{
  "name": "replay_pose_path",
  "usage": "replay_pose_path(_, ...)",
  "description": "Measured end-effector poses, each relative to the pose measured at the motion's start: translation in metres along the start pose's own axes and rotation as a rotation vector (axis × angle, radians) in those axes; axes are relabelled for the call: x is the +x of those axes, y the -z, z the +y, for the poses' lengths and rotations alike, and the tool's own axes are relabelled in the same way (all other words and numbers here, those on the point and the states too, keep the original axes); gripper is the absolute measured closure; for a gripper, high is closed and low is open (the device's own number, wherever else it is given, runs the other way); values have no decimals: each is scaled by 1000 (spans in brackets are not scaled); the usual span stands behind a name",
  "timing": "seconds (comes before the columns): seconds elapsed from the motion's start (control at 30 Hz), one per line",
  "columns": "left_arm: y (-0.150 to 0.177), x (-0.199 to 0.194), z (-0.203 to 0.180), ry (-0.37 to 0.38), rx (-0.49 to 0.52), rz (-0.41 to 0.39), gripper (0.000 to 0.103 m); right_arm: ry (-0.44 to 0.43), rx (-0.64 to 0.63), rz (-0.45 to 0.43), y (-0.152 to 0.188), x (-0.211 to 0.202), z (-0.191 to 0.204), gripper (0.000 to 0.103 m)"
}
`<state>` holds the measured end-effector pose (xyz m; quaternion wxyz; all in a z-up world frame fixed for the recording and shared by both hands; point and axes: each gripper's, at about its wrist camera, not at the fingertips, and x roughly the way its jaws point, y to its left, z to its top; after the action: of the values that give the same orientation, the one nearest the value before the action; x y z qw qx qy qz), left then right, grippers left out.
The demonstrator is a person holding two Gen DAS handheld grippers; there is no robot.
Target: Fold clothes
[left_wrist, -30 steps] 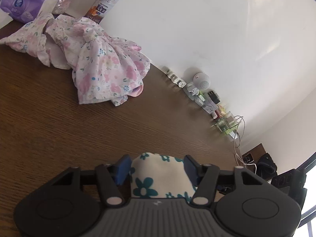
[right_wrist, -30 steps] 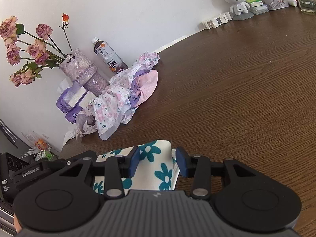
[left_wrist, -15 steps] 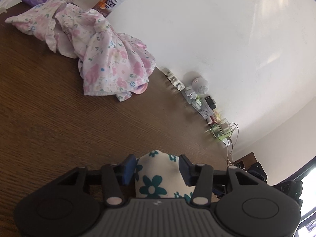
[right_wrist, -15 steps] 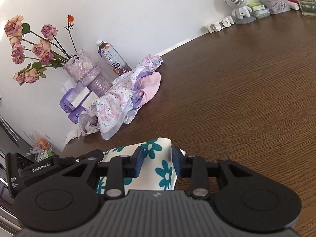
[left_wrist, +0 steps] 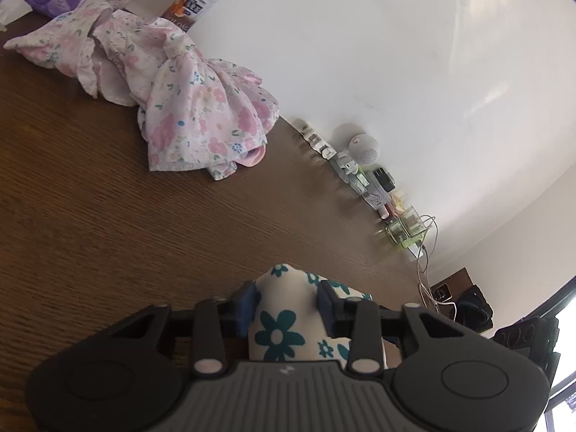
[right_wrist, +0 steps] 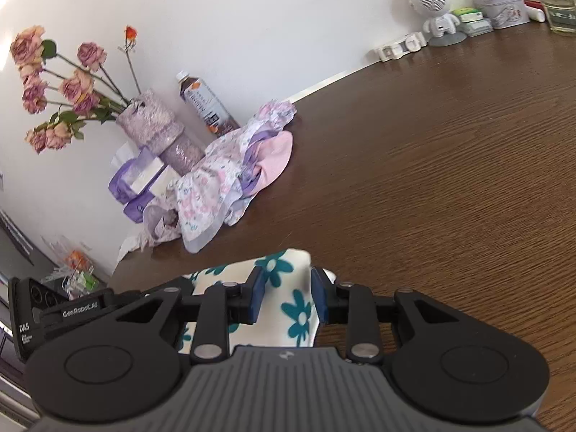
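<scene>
We start at our left gripper (left_wrist: 286, 300), blue pads pinching a fold of the white cloth with teal flowers (left_wrist: 279, 327), and our right gripper (right_wrist: 286, 293) does the same on another part of that cloth, pads closed in on the fabric from both sides. So we have the garment held in two places, close to us at the near part of the wooden table (right_wrist: 450, 180); whether it hangs clear of the wood or drags on it, we cannot tell from here. Looking outward, a crumpled pink floral garment (left_wrist: 194, 115) lies well apart, near the wall, beside a drink bottle (right_wrist: 205, 102) and a vase of dried roses (right_wrist: 154, 122). Farther along the wall sit a small white robot figure (right_wrist: 437, 18) and a glass (right_wrist: 556, 3). We judge this to be the carry-and-spread step: both corners gripped, fold not yet laid. Next we need to keep both pinches firm, draw the edge taut between them, and lower the cloth flat onto the open wood, clear of that pink pile.
</scene>
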<state>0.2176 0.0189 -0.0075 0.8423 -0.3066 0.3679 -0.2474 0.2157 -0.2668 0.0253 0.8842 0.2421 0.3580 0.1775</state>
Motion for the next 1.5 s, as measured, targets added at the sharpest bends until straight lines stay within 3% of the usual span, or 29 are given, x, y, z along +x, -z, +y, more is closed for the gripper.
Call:
replay_pose_path(0.17,1,-6,-9,-21,41,-17,75,-11,-31,-12,1,-4,6,83)
replay_pose_path(0.33,2,-14,-14,-20,45,-28,61,-2,-25,-8,-1,-7,5,72)
replay_pose_path(0.43,4,-14,-19,-48,79,-21,62,18,-44,-6,0,-6,7,73)
replay_pose_path(0.5,6,-12,-21,-64,104,-11,72,24,-52,2,2,-3,10,85)
replay_pose_path(0.63,10,-12,-27,-79,148,-20,72,26,-66,-3,3,-5,12,85)
replay_pose_path(0.73,9,-14,-27,-89,137,-19,70,31,-61,3,3,-7,11,78)
replay_pose_path(0.8,10,-16,-29,-94,145,-11,57,28,-56,11,3,-9,11,68)
replay_pose_path(0.83,11,-17,-29,-86,145,-6,56,25,-58,13,3,-11,12,64)
replay_pose_path(0.93,14,-18,-29,-81,159,16,54,37,-87,15,5,-14,17,63)
replay_pose_path(0.97,15,-17,-29,-87,163,22,56,48,-94,19,6,-12,18,64)
replay_pose_path(1.03,16,-16,-26,-72,153,26,63,57,-98,35,8,-8,19,84)
replay_pose_path(1.17,19,-16,-30,-82,178,15,67,62,-111,44,10,-5,21,84)
replay_pose_path(1.3,19,-19,-30,-95,156,12,56,58,-111,39,10,-9,22,65)
replay_pose_path(1.5,26,-34,-26,-58,114,29,50,46,-69,32,17,-24,17,58)
